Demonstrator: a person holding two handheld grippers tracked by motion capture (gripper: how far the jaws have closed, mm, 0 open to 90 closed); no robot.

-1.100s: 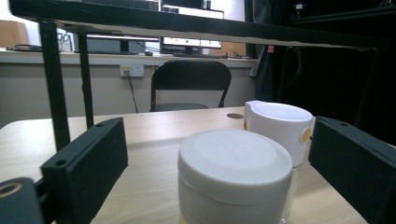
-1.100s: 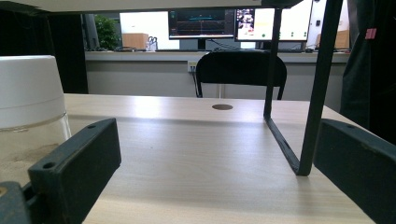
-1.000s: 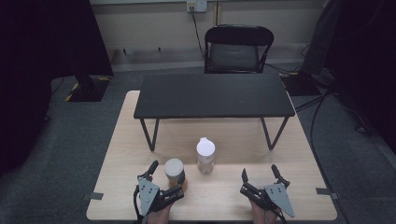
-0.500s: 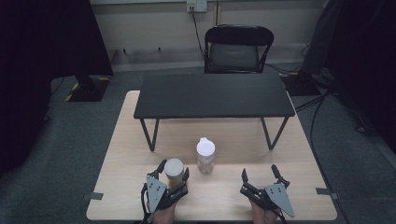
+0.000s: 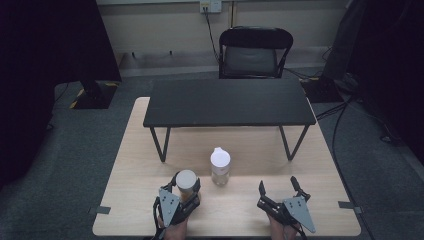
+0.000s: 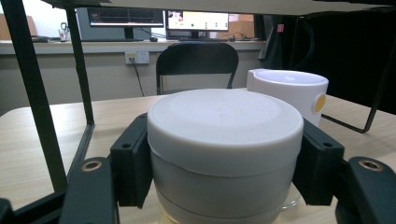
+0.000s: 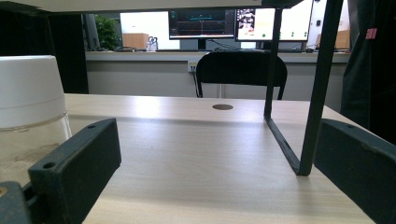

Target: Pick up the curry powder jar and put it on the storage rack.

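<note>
We hold the left gripper (image 5: pixel 183 192) closed on the white-lidded jar (image 5: pixel 186 183); its jaws have just been closing, and in the left gripper view the black pads (image 6: pixel 132 168) press against both sides of the jar's lid (image 6: pixel 224 128). The jar stands near the front edge of the wooden table (image 5: pixel 135 150), just left of a second container, the white-capped bottle (image 5: pixel 220 166). The right gripper (image 5: pixel 282 192) rests on the table well to the right with its jaws spread apart and nothing between them.

We judge the following risks from this position:

1. Grip on the lid only. The pads sit at lid height, not on the glass body. If the lid is loosely threaded, lifting may separate lid from jar and drop the body with its contents.
2. Slip. The lid wall is smooth and round, so the jar may rotate or slide out under a fast move.
3. Collision with the neighbour. The bottle stands near the jar's right side. A sideways sweep to the right may knock it over.
4. Collision overhead. The black raised shelf (image 5: pixel 227 102) spans the table behind the jar. A forward lift that rises too early may strike its edge or its leg (image 6: pixel 30 93).
5. Cable drag may pull the wrist off line during transport.
</note>
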